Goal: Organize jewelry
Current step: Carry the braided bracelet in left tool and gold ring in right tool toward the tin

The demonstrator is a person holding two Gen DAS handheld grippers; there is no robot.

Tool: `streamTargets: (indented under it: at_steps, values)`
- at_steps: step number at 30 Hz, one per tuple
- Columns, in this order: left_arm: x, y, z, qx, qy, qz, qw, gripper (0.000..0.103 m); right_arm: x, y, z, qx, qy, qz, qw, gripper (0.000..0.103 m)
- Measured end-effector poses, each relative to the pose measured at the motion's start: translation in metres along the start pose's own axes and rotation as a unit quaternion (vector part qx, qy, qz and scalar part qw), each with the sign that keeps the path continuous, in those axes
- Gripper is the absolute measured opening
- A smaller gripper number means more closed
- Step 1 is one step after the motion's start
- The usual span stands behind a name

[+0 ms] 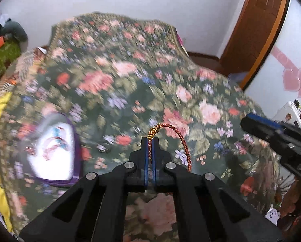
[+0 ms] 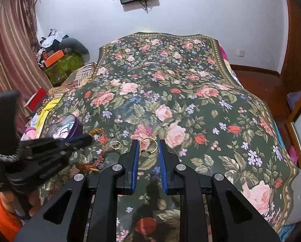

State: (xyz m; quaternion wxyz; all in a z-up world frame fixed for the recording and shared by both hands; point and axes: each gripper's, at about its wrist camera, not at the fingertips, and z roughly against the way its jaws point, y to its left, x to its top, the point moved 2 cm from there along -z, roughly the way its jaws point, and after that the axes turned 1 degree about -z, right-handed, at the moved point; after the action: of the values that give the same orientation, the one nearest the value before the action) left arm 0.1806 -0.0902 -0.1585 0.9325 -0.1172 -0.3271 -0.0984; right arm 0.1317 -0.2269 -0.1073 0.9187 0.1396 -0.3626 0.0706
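Red-gold bracelet inside closed left gripper

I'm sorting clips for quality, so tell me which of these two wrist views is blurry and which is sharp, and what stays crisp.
Left wrist view: the floral bedspread and the heart-shaped box are smeared by motion blur, while the left gripper and the red cord bracelet it pinches stay crisp. Right wrist view: mostly sharp, gold ring clear between the right gripper fingers; only the other gripper at left is blurred. Both bend edges, fisheye-style.
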Motion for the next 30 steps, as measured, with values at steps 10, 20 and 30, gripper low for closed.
streamTargets:
  at_steps: [10,20,30]
  values:
    - [0.016,0.045,0.068,0.039,-0.088,0.036,0.9947,0.001,0.017,0.041,0.003,0.013,-0.019,0.036,0.999,0.017]
    - [0.014,0.093,0.110,0.070,-0.132,0.072,0.9861,0.001,0.030,0.100,-0.005,0.043,-0.034,0.085,0.995,0.017]
    - [0.006,0.124,0.123,0.081,-0.145,0.100,0.9810,0.001,0.033,0.142,-0.020,0.072,-0.029,0.116,0.990,0.017]
